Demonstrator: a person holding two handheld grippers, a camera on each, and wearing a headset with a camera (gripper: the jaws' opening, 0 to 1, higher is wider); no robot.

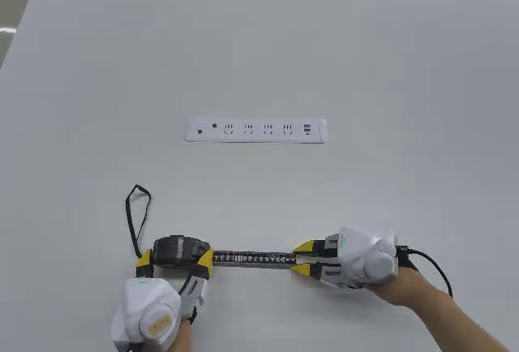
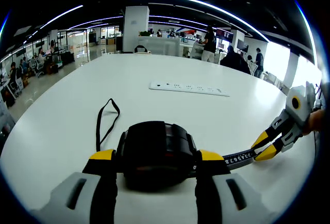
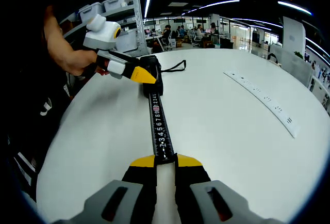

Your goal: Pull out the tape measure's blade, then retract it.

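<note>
The white workbench (image 1: 259, 44) spreads wide, with a white power strip (image 1: 255, 130) lying flat across its middle, well apart from the action and playing no part in it. Down at the near edge, the left gripper (image 1: 174, 261) clamps the black tape measure case (image 2: 157, 152) from both sides. Its yellow tips press against the flanks as the case sits on the bench. That looks like an anchor, so the case cannot slide toward the pull. Off to the right, the right gripper (image 1: 302, 258) faces it, jaws pinched together on the tip of the blade (image 3: 157, 126). In the right gripper view the numbered strip runs straight from between the yellow pads back to the case. The blade lies low along the tabletop, in line between the two tools, which should keep it from kinking. A short length is out, so the pull looks under way and retraction not yet begun. The case's black wrist strap (image 1: 134, 214) loops loose on the bench behind, clear of both grippers.
</note>
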